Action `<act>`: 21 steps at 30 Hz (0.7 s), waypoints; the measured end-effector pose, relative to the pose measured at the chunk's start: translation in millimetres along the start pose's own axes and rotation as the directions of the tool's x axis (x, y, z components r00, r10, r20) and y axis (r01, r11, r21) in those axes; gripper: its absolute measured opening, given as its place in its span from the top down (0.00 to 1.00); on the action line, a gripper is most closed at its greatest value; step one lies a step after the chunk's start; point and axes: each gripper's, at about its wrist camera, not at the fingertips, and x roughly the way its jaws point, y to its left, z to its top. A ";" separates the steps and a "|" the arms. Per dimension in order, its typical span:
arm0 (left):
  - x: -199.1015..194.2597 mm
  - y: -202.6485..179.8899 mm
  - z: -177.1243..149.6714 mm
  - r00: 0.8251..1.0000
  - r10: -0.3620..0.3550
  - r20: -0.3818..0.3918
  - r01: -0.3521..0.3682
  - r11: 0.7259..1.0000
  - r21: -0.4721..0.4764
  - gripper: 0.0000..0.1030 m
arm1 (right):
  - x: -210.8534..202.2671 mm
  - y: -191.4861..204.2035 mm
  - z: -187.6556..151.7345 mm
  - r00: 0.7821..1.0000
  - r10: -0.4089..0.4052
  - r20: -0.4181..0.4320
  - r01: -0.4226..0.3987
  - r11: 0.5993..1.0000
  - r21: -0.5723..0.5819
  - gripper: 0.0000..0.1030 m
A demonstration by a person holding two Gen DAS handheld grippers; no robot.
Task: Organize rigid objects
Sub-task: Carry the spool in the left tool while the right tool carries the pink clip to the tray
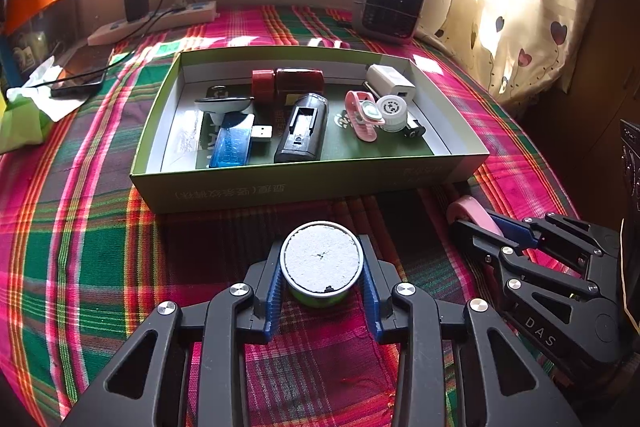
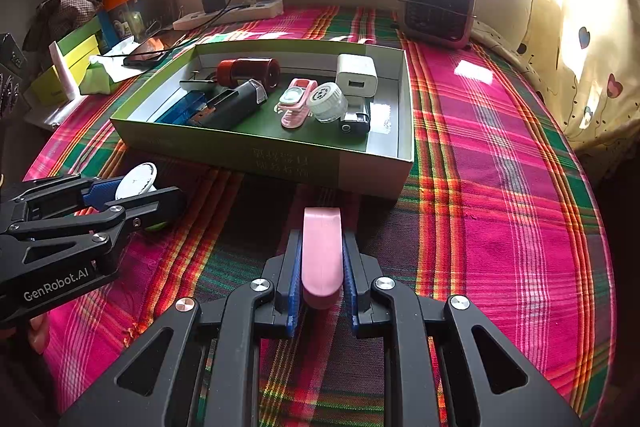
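My left gripper (image 1: 322, 269) is shut on a small round green container with a white lid (image 1: 321, 259), on the plaid cloth just in front of the green cardboard box (image 1: 304, 185). My right gripper (image 2: 322, 259) is shut on a pink oblong object (image 2: 322, 251), also in front of the box (image 2: 336, 167). The box holds several items: a red cylinder (image 1: 288, 83), a black case (image 1: 304, 129), a blue USB device (image 1: 234, 141), a pink watch (image 1: 364, 115), a white jar (image 1: 392, 111) and a white charger (image 1: 390, 79).
A small heater (image 1: 390, 5) stands behind the box at the back right. A power strip (image 1: 160, 21) with a black adapter, a phone (image 1: 82, 75) and tissues lie at the back left. A curtain (image 1: 520, 7) hangs at the right.
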 end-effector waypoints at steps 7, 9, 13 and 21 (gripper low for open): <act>-7.4 0.0 1.8 1.000 -0.002 0.014 0.002 1.000 -0.002 0.69 | -0.1 -0.7 0.6 1.000 0.002 0.002 -0.002 1.000 0.003 0.82; -9.2 0.7 3.2 1.000 -0.005 0.017 0.005 1.000 -0.002 0.69 | -1.0 -0.5 1.3 1.000 0.003 0.004 -0.003 1.000 0.000 0.82; -14.2 3.0 7.5 1.000 -0.014 0.027 0.014 1.000 -0.008 0.69 | -6.8 0.9 4.6 1.000 0.001 0.021 -0.001 1.000 -0.008 0.82; -25.3 6.3 23.0 0.998 -0.019 0.063 0.018 1.000 0.009 0.69 | -18.3 1.9 16.6 0.998 0.004 0.055 -0.003 1.000 -0.020 0.82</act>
